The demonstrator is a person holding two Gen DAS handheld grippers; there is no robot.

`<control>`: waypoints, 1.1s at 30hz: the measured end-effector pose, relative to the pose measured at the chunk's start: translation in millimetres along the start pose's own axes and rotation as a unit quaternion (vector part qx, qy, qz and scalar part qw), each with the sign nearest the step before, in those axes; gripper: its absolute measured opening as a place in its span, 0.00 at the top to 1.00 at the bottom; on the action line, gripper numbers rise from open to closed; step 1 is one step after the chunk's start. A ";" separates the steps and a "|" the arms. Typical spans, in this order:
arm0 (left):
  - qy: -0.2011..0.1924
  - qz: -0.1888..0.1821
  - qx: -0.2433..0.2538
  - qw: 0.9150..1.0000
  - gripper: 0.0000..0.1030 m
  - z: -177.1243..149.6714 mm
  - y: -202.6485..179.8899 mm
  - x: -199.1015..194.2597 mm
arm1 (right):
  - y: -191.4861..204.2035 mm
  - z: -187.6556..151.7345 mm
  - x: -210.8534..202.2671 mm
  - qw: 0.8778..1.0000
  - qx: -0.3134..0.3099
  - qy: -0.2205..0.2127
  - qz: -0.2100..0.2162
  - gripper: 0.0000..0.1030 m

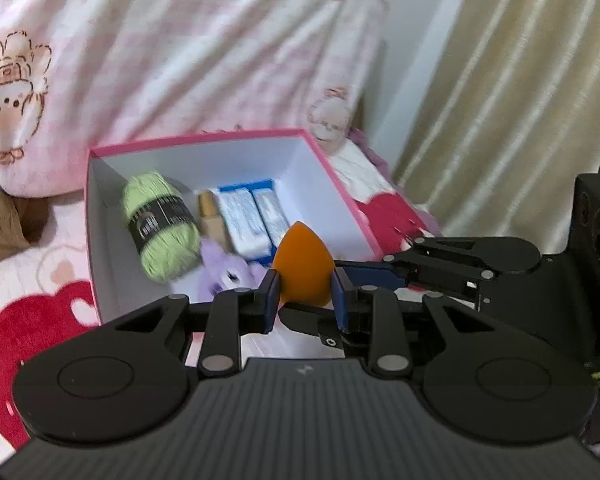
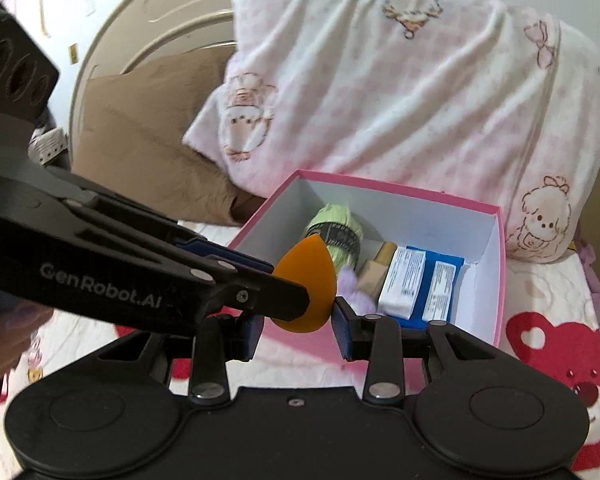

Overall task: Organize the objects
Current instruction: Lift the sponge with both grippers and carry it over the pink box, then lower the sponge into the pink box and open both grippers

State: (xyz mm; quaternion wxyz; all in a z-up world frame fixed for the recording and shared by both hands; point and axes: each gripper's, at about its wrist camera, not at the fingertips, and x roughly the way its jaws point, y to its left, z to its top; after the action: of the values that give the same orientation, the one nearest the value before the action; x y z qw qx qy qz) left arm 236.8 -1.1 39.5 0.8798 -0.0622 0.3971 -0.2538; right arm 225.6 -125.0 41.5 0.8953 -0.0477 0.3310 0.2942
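An orange teardrop makeup sponge (image 1: pixel 304 270) sits between the blue pads of my left gripper (image 1: pixel 305 294), which is shut on it, above the near edge of a pink box (image 1: pixel 236 138). In the right wrist view the sponge (image 2: pixel 308 288) is held by the left gripper's fingers (image 2: pixel 260 292) crossing from the left. My right gripper (image 2: pixel 298 330) is open, its right pad beside the sponge, not squeezing it. The box (image 2: pixel 400 188) holds a green yarn ball (image 1: pixel 158 226), a tan bottle (image 1: pixel 210 216), blue-and-white packets (image 1: pixel 252 220) and a purple soft toy (image 1: pixel 224 270).
The box lies on a bedspread (image 2: pixel 540 320) with red hearts and bears. A large pink-and-white pillow (image 1: pixel 172 52) lies behind the box, a brown pillow (image 2: pixel 140 128) beside it. A cream curtain (image 1: pixel 520 92) hangs at the right.
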 end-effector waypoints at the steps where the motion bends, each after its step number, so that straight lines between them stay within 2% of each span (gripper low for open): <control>1: -0.002 0.002 -0.005 1.000 0.75 7.5 5.8 6.8 | -5.8 7.4 8.7 1.000 0.005 0.004 0.000 0.59; 6: -0.032 0.020 -0.008 0.999 0.75 34.5 31.8 42.6 | -35.8 36.9 51.7 0.999 0.033 0.016 0.006 0.59; 9: -0.026 0.019 -0.039 0.999 0.75 46.6 51.8 68.4 | -53.4 46.0 80.0 0.999 0.047 0.025 0.011 0.60; 16: -0.016 0.041 -0.076 0.996 0.75 54.6 78.4 115.9 | -70.5 53.9 136.5 0.998 0.043 0.056 -0.006 0.60; 23: -0.018 0.064 -0.084 0.994 0.75 56.3 90.3 133.3 | -74.8 55.9 164.9 0.997 0.033 0.069 -0.014 0.59; 25: -0.023 0.095 -0.083 0.992 0.73 56.7 88.8 135.7 | -78.0 55.3 169.2 0.997 0.046 0.067 -0.018 0.58; 27: -0.028 0.108 -0.072 0.991 0.70 54.7 87.7 135.4 | -81.8 52.7 168.7 0.996 0.055 0.060 -0.022 0.53; 33: -0.026 0.114 -0.050 0.992 0.70 44.1 77.9 118.5 | -88.8 35.1 147.2 0.995 0.076 0.066 -0.022 0.53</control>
State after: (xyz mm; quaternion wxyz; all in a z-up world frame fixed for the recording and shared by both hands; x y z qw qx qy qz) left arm 365.8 3.2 -34.0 0.9090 -0.0668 0.3904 -0.1298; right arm 384.4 -115.2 -32.3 0.8787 -0.0059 0.4101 0.2444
